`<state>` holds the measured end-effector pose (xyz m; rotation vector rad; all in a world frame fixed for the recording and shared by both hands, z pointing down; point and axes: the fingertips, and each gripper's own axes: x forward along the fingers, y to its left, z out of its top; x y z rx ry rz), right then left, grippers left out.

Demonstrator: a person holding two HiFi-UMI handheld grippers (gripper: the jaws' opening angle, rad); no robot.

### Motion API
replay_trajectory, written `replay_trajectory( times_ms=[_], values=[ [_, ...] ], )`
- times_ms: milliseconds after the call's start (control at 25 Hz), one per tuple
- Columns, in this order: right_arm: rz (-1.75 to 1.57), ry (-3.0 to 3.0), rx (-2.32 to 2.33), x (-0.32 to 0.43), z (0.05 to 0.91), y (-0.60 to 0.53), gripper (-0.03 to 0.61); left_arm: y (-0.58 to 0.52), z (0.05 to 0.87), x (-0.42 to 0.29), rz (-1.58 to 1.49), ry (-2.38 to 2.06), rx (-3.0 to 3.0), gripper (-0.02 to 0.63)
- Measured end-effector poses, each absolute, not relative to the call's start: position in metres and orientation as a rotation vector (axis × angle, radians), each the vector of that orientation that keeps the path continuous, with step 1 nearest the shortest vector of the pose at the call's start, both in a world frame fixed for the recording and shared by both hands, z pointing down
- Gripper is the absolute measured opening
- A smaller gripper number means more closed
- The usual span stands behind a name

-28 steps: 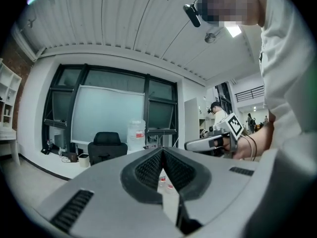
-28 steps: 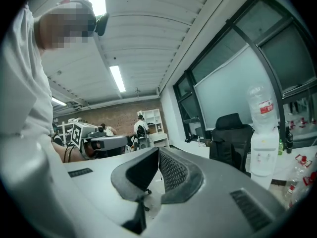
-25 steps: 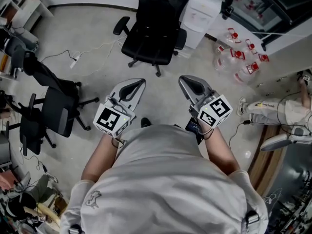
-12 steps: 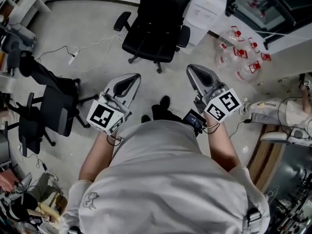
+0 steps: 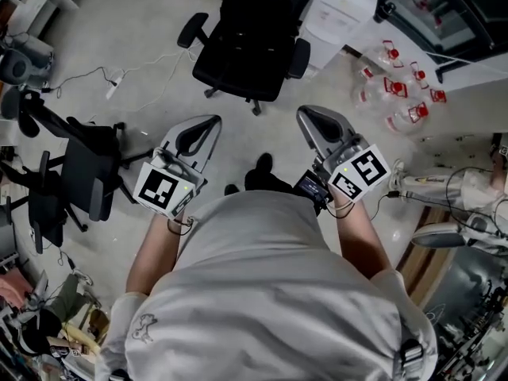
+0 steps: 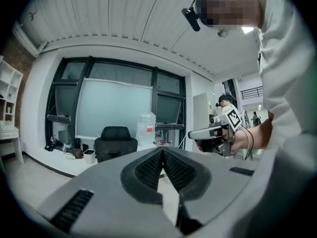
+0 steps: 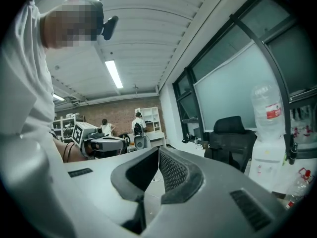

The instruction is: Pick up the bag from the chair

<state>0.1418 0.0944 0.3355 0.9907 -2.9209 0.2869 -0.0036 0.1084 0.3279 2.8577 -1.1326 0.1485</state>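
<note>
A black office chair (image 5: 250,46) stands on the grey floor ahead of me; it also shows in the left gripper view (image 6: 115,142) and the right gripper view (image 7: 230,140). No bag can be told apart on its dark seat. A second black chair (image 5: 79,177) stands at the left with dark cloth or straps (image 5: 48,117) hanging off it. My left gripper (image 5: 213,121) and right gripper (image 5: 302,112) are held out at waist height, side by side, short of the chair. Both are shut with nothing between the jaws, tips meeting (image 6: 162,150) (image 7: 158,150).
Several water bottles with red labels (image 5: 393,94) lie on the floor at the right beside a white dispenser (image 5: 337,6). A power strip and cable (image 5: 111,94) run across the floor at the left. Cluttered shelves line the left edge. Two people (image 7: 138,125) stand far back.
The person has stepped forward; a black shoe now shows between the grippers. Both grippers drifted slightly left and stay shut. The office chair sits a little closer.
</note>
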Motion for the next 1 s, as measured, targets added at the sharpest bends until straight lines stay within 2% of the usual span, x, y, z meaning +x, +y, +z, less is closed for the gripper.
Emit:
replay_trajectory(
  times_ms=[600, 1000],
  values=[
    [0.287, -2.926, 0.891, 0.195, 0.349, -0.002, 0.034, 0.005, 0.330, 0.055, 0.180, -1.207, 2.867, 0.012],
    [0.315, -2.918, 0.878, 0.192, 0.354, -0.040, 0.034, -0.039, 0.320, 0.057, 0.136, -1.223, 2.863, 0.012]
  ],
)
